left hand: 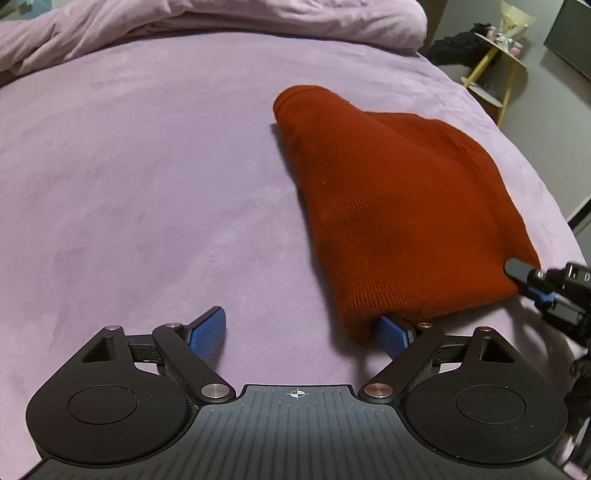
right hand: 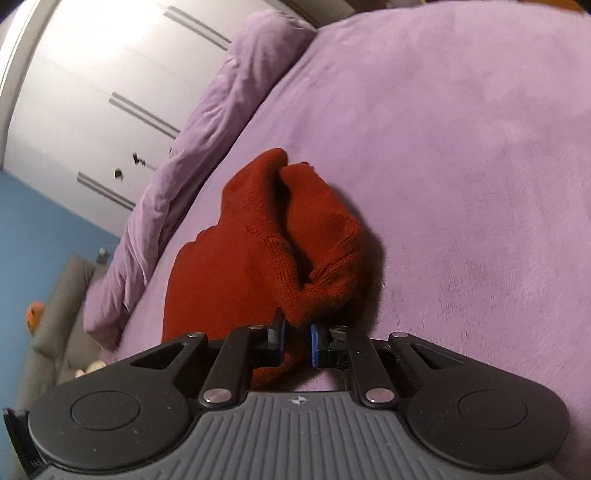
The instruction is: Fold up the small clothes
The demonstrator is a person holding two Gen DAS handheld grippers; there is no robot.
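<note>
A rust-red knit garment [left hand: 399, 206] lies folded on the purple bed cover [left hand: 147, 184]. My left gripper [left hand: 303, 332] is open at the garment's near corner, with its right finger [left hand: 393, 334] tucked under the fabric edge and its left finger on the cover. My right gripper [right hand: 297, 341] is shut on a bunched corner of the red garment [right hand: 258, 251]. The right gripper also shows in the left wrist view [left hand: 535, 284], at the garment's right corner.
A bunched purple duvet [left hand: 221, 22] lies along the far side of the bed; it also shows in the right wrist view [right hand: 207, 122]. A yellow-legged side table [left hand: 498, 55] stands beyond the bed. White wardrobe doors [right hand: 92, 74] and a grey sofa [right hand: 62, 306] are beside the bed.
</note>
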